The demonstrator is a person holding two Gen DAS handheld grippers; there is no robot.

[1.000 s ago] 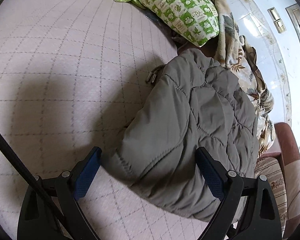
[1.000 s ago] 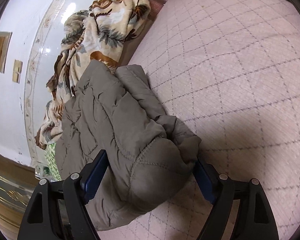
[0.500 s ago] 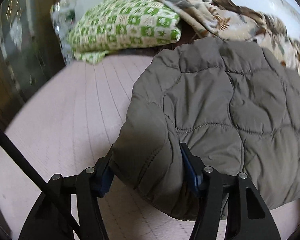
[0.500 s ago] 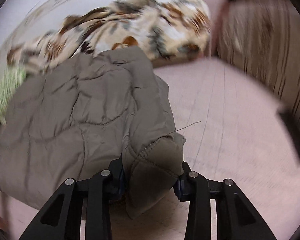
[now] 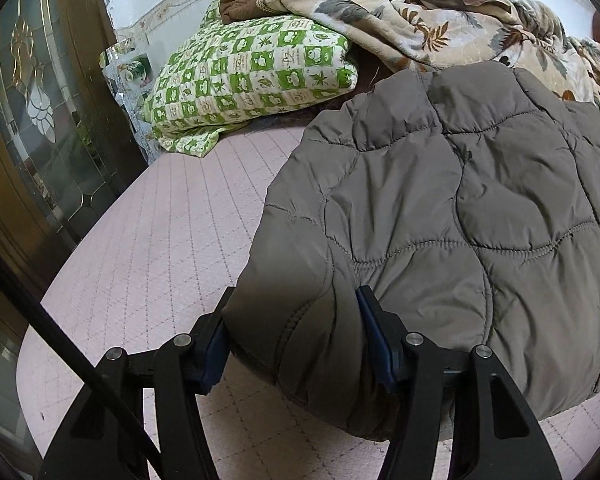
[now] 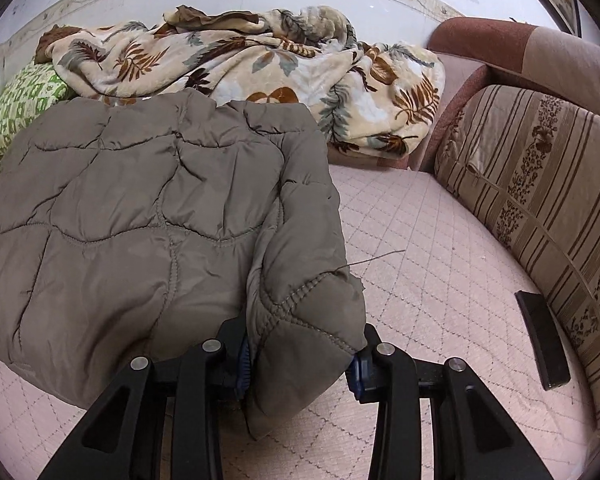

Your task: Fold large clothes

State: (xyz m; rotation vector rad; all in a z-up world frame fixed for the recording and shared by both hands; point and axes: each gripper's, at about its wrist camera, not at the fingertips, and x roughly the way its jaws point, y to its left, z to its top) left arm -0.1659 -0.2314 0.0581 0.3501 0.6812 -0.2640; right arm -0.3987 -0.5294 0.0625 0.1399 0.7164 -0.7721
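A grey-brown quilted puffer jacket [image 5: 460,208] lies folded in a thick bundle on the pink quilted bed cover [image 5: 160,240]. My left gripper [image 5: 296,344] is shut on the jacket's near left corner. In the right wrist view the same jacket [image 6: 132,216] fills the left half, and my right gripper [image 6: 300,364] is shut on its near right corner, where a stitched hem edge hangs down between the blue pads.
A green-and-white patterned pillow [image 5: 252,76] and a leaf-print blanket [image 6: 260,68] lie against the wall behind the jacket. A striped sofa back cushion [image 6: 540,208] stands at right, with a dark flat object [image 6: 542,340] beside it. A glass-panelled wooden door [image 5: 32,120] is at left.
Both grippers closed from wide open onto the jacket's near corners and swung to face the wall. The jacket bundle now sits squarely in front of both cameras.
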